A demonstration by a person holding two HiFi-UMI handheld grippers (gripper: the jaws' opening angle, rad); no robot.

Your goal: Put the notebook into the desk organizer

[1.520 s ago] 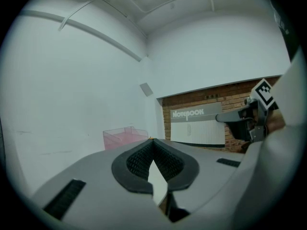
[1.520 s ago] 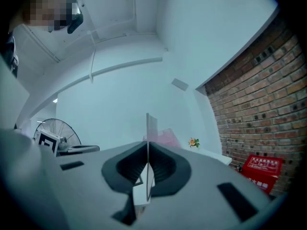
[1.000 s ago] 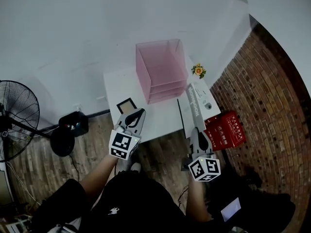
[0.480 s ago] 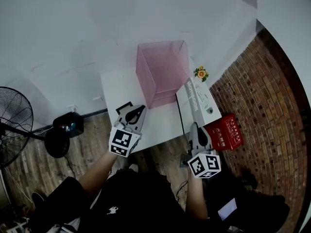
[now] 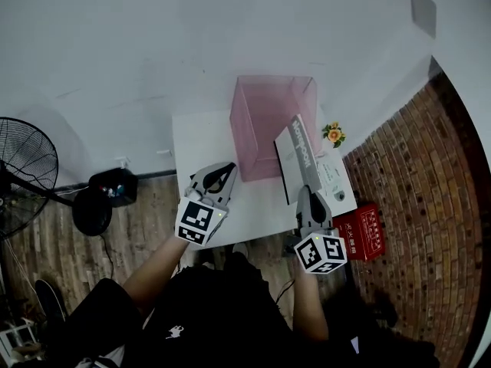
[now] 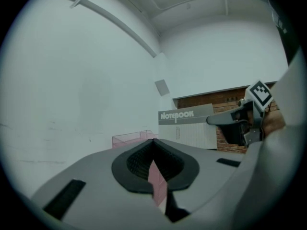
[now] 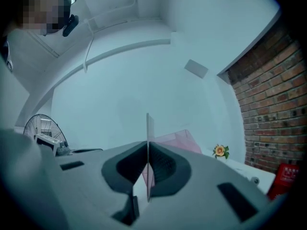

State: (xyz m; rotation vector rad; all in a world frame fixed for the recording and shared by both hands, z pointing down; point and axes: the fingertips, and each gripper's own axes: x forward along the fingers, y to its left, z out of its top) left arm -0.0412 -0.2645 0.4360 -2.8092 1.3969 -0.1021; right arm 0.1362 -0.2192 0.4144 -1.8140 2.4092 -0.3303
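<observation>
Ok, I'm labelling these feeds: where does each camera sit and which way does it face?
Head view: on the person's head, steeply down at the white table, pink organizer, left tongs, right tongs; forearms and torso show.
Left gripper view: on the left tongs, level along its closed jaws toward the wall; the right tongs and right hand show at right.
Right gripper view: on the right tongs, level along jaws clamping the notebook edge-on; the person's head shows top left.
Shared: organizer and notebook, in all three.

Bare surface [image 5: 201,140] at 10 o'clock: open passage. Pink organizer [image 5: 268,121] blocks 12 o'clock. Flower [image 5: 333,134] at 2 o'clock, near edge. Wall [image 5: 153,44] behind.
</observation>
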